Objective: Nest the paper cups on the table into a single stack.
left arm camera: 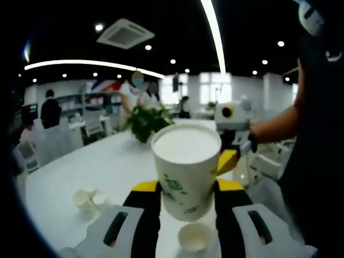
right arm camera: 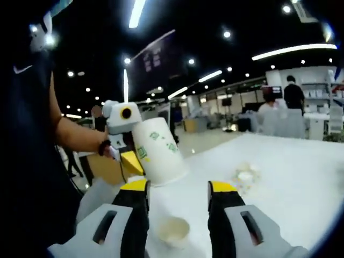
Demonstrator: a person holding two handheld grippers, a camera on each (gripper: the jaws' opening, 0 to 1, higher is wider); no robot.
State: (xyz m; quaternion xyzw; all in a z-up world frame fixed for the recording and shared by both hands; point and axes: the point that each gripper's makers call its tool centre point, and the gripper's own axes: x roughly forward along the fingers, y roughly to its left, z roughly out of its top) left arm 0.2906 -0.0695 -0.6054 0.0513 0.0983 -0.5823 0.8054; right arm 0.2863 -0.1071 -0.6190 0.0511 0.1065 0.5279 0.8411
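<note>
Above the white table (left arm camera: pixel 70 166), left gripper (left arm camera: pixel 188 189) jaws grasp a paper cup (left arm camera: pixel 186 169); right gripper (right arm camera: pixel 177 194) released.

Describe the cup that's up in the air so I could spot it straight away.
Start from the long white table. Above its near end, the left gripper holds a tall white paper cup with green print on its side. Unlike the small cup standing on the table below it and the little cups off to the side, this one is lifted and much larger.
</note>
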